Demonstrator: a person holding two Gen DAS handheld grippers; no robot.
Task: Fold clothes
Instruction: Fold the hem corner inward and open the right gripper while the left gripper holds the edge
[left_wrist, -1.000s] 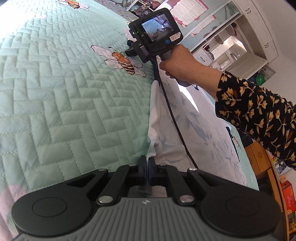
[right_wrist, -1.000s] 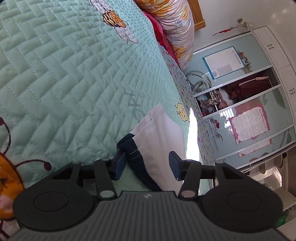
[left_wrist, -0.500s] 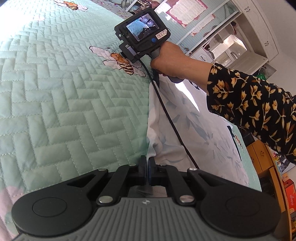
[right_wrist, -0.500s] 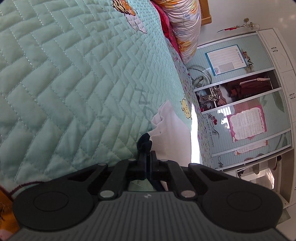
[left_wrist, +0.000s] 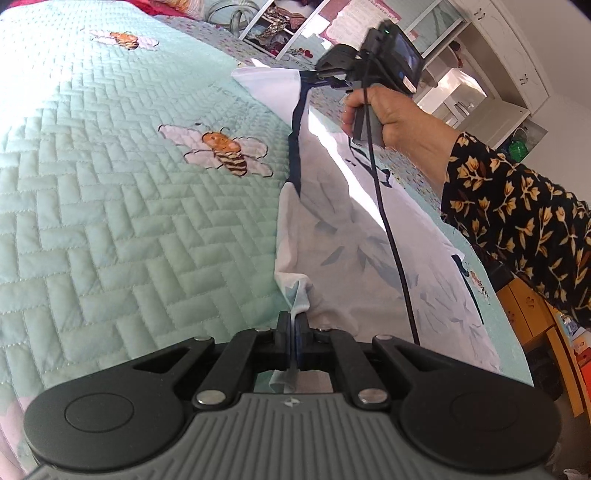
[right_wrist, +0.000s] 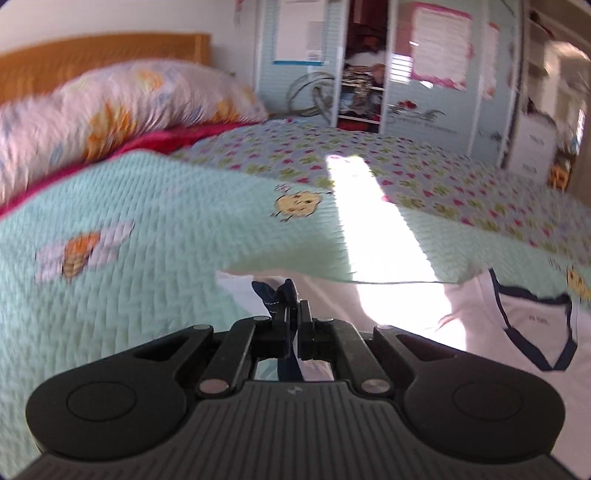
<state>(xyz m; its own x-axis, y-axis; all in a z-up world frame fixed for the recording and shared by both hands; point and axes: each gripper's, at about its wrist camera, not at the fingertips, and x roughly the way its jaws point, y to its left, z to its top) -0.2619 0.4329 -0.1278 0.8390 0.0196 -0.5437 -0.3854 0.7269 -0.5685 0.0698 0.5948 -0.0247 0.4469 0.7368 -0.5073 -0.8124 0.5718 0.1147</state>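
One white shirt (left_wrist: 354, 236), navy-trimmed, lies on the quilted bedspread (left_wrist: 129, 206), one edge raised. Your left gripper (left_wrist: 293, 332) is clenched on the hem corner; your right gripper (right_wrist: 293, 317) is clenched on the navy sleeve cuff (right_wrist: 280, 291). Thin, limp, light cloth: it sags between holds, so grip seams and corners.
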